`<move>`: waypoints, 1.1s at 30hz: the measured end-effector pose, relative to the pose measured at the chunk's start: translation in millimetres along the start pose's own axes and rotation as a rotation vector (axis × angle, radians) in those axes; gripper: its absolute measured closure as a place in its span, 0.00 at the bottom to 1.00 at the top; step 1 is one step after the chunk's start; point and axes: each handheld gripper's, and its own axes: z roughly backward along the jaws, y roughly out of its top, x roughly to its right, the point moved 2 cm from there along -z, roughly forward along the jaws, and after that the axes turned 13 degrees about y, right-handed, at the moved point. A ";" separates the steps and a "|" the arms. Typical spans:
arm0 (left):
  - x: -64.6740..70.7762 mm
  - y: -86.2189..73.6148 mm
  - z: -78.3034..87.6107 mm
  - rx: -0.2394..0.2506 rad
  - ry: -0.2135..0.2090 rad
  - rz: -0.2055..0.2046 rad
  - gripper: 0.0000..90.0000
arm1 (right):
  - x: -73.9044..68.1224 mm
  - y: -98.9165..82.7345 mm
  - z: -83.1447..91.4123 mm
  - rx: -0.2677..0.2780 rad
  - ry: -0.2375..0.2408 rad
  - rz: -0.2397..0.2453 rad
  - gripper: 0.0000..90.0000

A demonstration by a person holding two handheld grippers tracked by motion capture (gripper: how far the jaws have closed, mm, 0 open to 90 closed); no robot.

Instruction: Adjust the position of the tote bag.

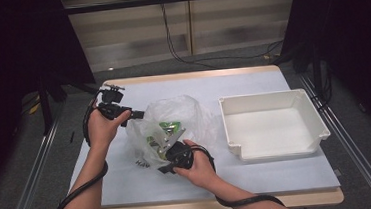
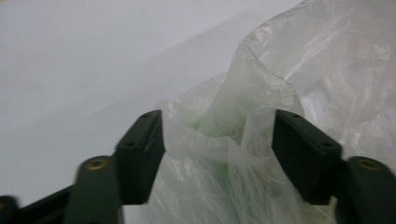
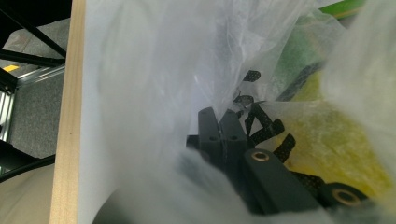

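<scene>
Pale grey tabletop (image 1: 129,181) is lying under both my grippers, with a white bin (image 1: 275,127) off beyond my right one. I am pinching a fold of the clear plastic bag (image 1: 174,118) in my right gripper (image 3: 223,126), jaws clamped together on the film. My left gripper (image 2: 219,135) is standing wide, loose film rising between its jaws without being pressed. I judge I am working the bag open: I should be holding the right side steady and regripping lightly, not tearing.
</scene>
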 end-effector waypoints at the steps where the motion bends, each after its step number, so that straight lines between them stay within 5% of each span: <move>1: 4.6 2.6 -1.6 0.010 0.011 0.005 0.34 | -0.4 -0.4 -0.6 -0.001 0.004 -0.009 1.00; 10: 15.4 11.0 -7.3 -0.003 0.005 -0.033 0.21 | 0.4 -1.7 -0.9 0.000 0.002 0.000 1.00; 18: 10.7 9.5 -2.2 -0.053 0.010 -0.019 0.18 | 2.0 -3.7 1.9 0.004 -0.006 -0.010 1.00; 25: 15.5 13.9 -0.8 -0.020 0.012 0.006 0.17 | 2.5 -3.3 -0.1 0.001 0.000 -0.007 1.00; 31: 23.3 18.8 -1.4 -0.033 -0.003 -0.032 0.17 | 2.4 -2.7 -1.2 -0.002 -0.001 -0.014 1.00; 32: 27.1 18.5 -4.4 -0.027 -0.005 -0.003 0.17 | 2.2 -2.7 -1.5 -0.006 -0.001 -0.015 1.00; 33: 25.3 18.2 -4.6 -0.043 -0.014 -0.042 0.19 | 2.5 -2.4 -1.7 -0.005 -0.003 -0.011 1.00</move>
